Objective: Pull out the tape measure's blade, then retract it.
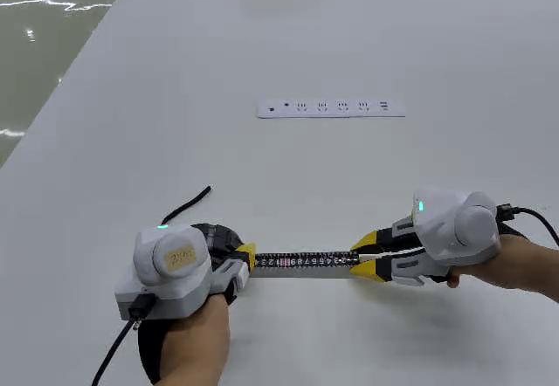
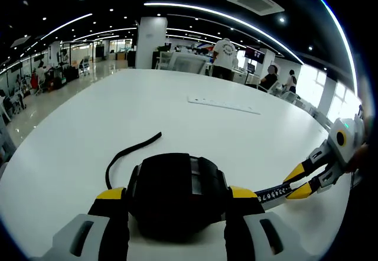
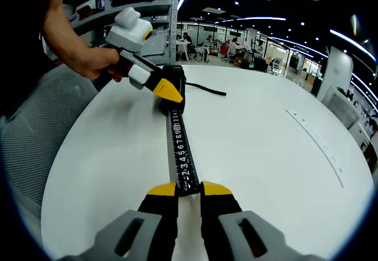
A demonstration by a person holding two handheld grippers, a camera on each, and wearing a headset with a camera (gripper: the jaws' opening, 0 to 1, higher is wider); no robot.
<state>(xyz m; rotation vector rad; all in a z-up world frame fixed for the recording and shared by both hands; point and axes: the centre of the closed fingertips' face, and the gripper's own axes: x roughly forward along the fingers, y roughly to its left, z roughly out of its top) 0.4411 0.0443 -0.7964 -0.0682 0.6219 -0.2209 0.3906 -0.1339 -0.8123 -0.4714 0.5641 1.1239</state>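
Note:
A black tape measure case (image 2: 177,193) rests on the white table, held between the yellow-tipped jaws of my left gripper (image 2: 177,197), which is shut on it. The case (image 1: 218,239) lies at the near left in the head view, partly hidden by the left gripper (image 1: 238,262). Its black blade (image 1: 301,260) with white numbers runs right along the tabletop to my right gripper (image 1: 365,257). The right gripper (image 3: 189,188) is shut on the blade's end (image 3: 188,181). The blade (image 3: 179,146) stretches back to the case (image 3: 176,90). A black wrist strap (image 1: 186,204) trails from the case.
A white power strip (image 1: 330,107) lies flat at the middle of the table (image 1: 349,45). The table's left edge (image 1: 61,80) drops to a glossy floor. Cables hang from both grippers. In the right gripper view, shelving and a mesh chair stand behind the person.

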